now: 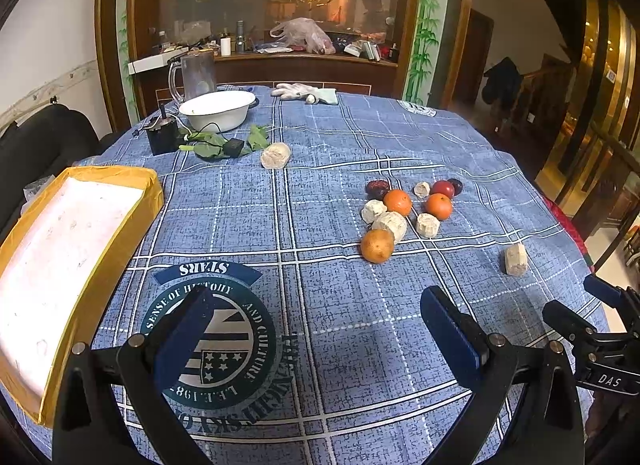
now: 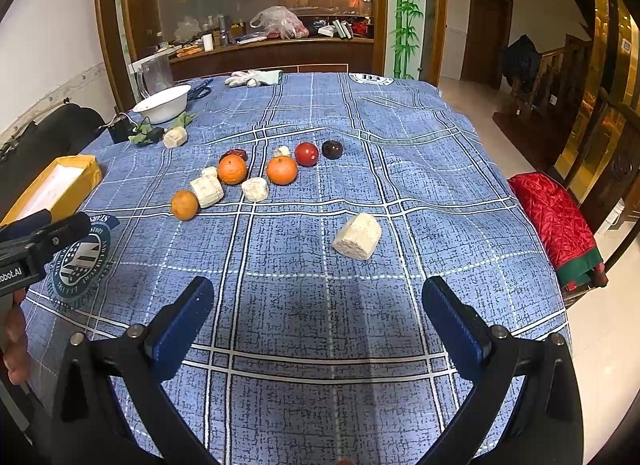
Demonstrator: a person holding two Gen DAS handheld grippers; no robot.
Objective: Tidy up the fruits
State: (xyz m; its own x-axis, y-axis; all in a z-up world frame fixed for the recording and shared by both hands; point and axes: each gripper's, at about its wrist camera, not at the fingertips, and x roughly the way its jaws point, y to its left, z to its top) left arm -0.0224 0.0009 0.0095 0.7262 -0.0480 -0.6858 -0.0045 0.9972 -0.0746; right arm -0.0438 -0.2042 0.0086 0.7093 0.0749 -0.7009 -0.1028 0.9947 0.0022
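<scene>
Left gripper (image 1: 316, 329): jaws spread wide, empty, above the blue plaid cloth (image 1: 320, 345) on the bench.
Right gripper (image 2: 318, 313): jaws also wide apart, holding nothing.
Fruit cluster (image 2: 256, 173): oranges, a red fruit, dark fruits and pale chunks, mid-bench.
Pale chunk (image 2: 357, 236): alone, nearest the right gripper.
Yellow tray (image 1: 60, 257): left bench edge, white inside.
White bowl (image 1: 218, 109): far left, beside green leaves (image 1: 224, 143).

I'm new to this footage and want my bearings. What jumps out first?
A cluster of fruit sits mid-table on the blue plaid tablecloth: three oranges, a red fruit and pale cut chunks. One pale chunk lies apart, just ahead of the open right gripper. A yellow-rimmed tray waits at the table's left edge.
</scene>
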